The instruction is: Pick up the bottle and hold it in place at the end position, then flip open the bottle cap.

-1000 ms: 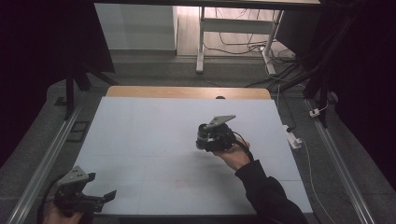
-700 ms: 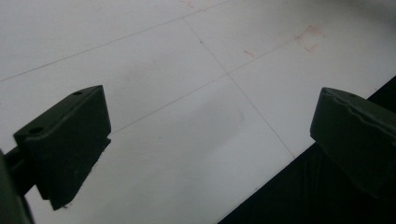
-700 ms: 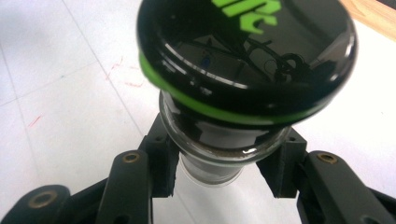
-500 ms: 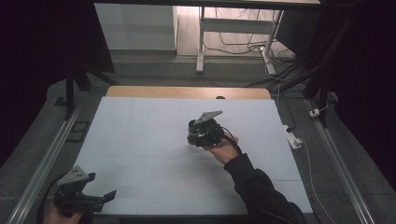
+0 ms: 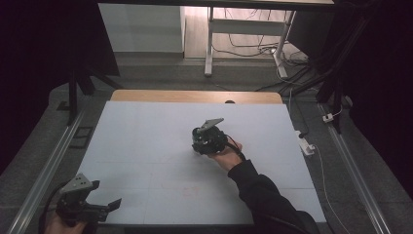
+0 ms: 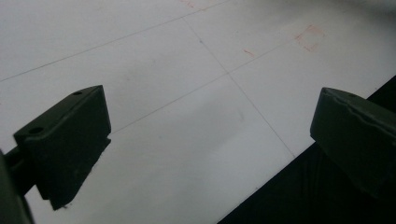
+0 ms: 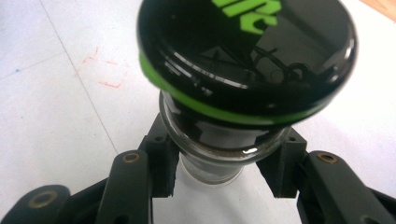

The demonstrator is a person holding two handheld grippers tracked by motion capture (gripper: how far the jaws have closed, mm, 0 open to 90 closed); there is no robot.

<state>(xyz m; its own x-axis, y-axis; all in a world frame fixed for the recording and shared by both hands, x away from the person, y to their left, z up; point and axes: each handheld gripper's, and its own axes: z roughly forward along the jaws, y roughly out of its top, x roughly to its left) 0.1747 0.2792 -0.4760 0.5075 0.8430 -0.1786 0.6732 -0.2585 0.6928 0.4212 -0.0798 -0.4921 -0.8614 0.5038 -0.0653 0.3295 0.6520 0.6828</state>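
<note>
While one tool grips one jar, another tool gapes.

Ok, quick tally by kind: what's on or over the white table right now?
Clear glass jar with black, green-ringed lid: 1
Black two-jaw grippers: 2, left gripper and right gripper
White table: 1
Total: 4

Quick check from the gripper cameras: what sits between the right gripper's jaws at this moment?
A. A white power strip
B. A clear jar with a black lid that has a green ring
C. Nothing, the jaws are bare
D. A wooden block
B: in the right gripper view, the right gripper has its pads clamped on the neck of a clear jar under a black lid with a green ring.
</note>
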